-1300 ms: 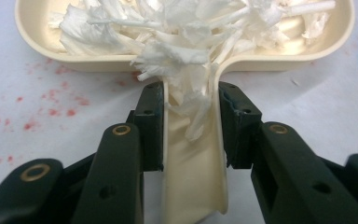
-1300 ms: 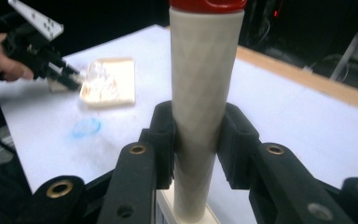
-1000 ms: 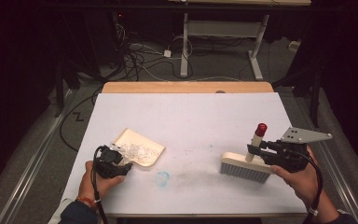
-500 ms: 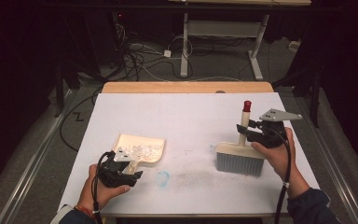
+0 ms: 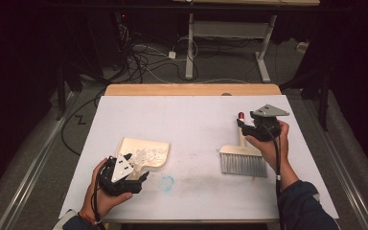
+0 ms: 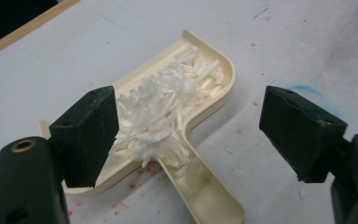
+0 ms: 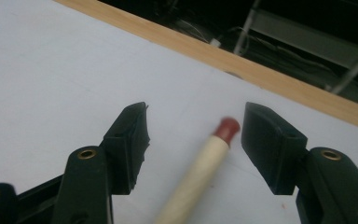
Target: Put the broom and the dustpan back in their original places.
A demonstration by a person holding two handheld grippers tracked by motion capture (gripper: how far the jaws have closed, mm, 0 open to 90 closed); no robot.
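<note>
Nearest, the left gripper stands wide, its jaws just opened and clear of the cream dustpan, whose handle lies between them; white paper shreds fill the pan. Farther right on the white desk, the right gripper has also been opening, jaws apart around the brush handle without pressing it.

A white-topped table with a bare wooden strip along its far edge carries two things. Near-left lies a cream dustpan heaped with white paper shreds. To the right rests a hand brush, bristles toward the near edge, red-tipped handle pointing far. A faint blue smudge marks the top between them.
</note>
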